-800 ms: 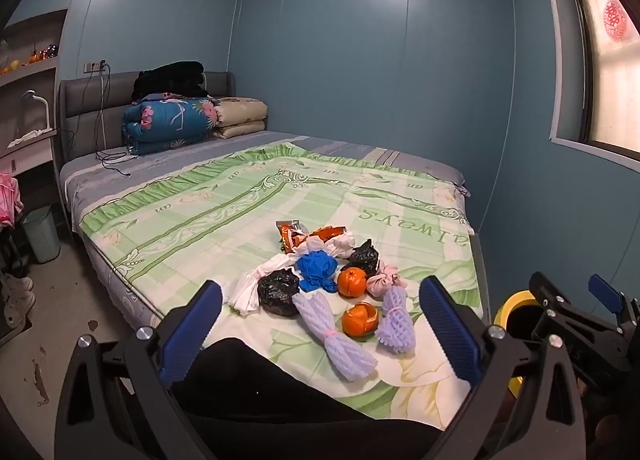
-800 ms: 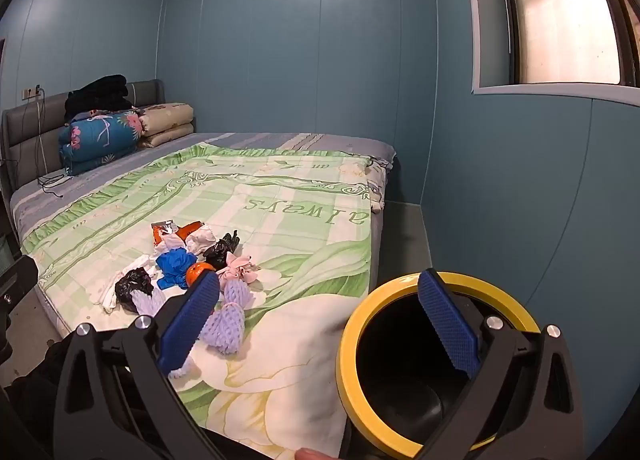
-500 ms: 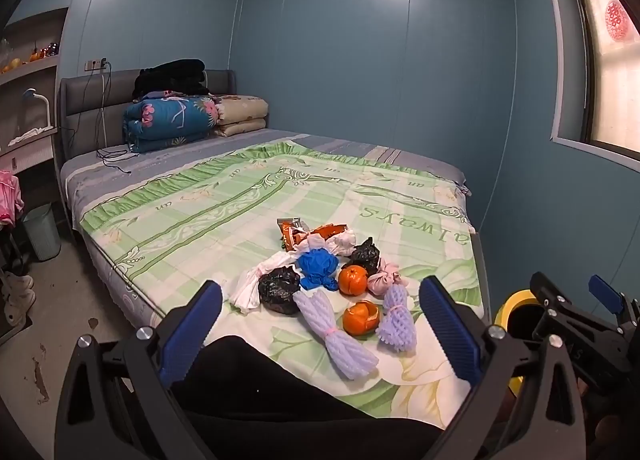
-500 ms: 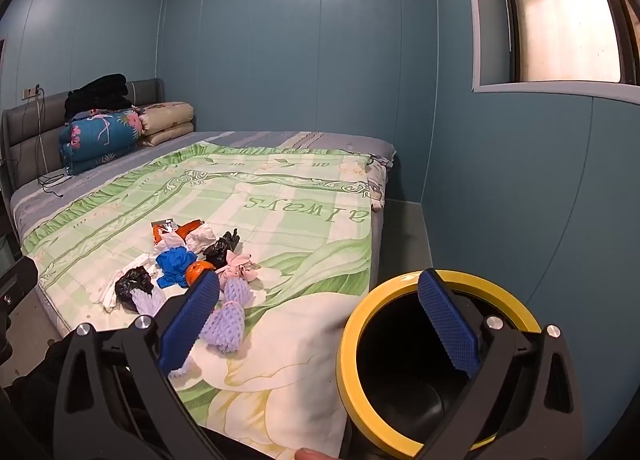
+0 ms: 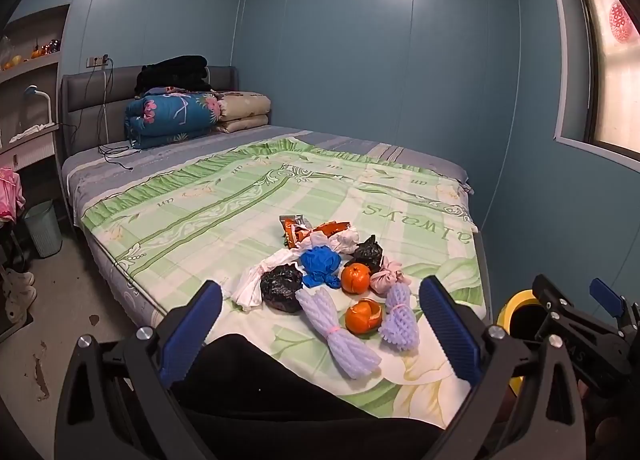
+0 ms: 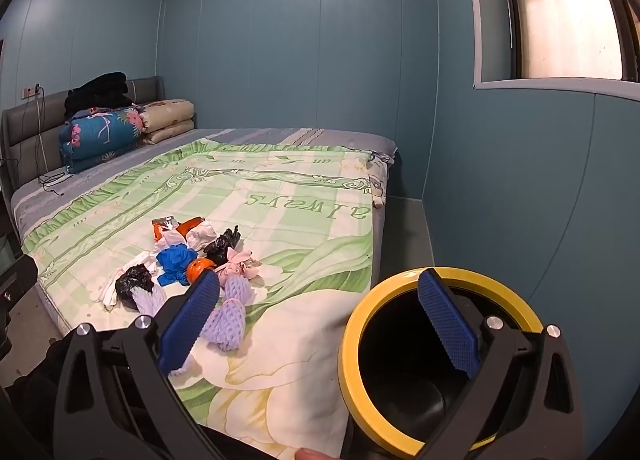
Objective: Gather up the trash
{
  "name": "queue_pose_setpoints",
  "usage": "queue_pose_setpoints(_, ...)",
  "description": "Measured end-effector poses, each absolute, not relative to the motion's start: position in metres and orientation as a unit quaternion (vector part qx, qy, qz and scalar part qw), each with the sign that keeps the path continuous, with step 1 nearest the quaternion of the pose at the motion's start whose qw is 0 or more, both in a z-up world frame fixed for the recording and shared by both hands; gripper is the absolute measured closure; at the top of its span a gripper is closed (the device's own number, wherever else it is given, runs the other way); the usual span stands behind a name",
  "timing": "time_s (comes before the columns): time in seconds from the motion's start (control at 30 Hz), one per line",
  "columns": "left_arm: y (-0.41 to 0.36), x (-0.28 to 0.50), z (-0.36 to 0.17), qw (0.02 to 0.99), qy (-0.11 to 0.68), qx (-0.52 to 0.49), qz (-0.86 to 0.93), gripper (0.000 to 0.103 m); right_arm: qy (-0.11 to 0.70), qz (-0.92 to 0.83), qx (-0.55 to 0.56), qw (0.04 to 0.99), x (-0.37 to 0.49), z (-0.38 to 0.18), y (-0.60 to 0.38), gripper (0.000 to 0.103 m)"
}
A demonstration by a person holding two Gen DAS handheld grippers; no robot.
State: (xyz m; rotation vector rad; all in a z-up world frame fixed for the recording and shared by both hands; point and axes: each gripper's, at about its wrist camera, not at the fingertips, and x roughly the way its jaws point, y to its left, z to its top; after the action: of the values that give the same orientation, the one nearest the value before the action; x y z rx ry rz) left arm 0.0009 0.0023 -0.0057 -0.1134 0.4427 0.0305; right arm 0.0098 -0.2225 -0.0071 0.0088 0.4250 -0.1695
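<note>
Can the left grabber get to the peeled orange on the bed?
Probably yes. The left gripper is open and empty, and the peeled orange lies near the bed's close edge, right between its fingers in the left view. Nothing covers it, though purple foam nets lie close on both sides.

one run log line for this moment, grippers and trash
left gripper: open, empty | right gripper: open, empty | trash pile: on bed, untouched | bin: beside bed, nothing visible inside

My left gripper (image 5: 320, 326) has edged slightly closer to the trash (image 5: 328, 276). The pile sits a touch lower in my view.
</note>
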Motion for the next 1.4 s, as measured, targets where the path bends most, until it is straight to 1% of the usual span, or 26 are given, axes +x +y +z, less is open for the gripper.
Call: queue_pose_setpoints(1.4,0.0082,0.004,-0.0126,0.972,0.228,-0.059,0.018,0.008,0.223,-0.086,0.008,0.971,0.0123,-0.0145,-0.2208,0.008)
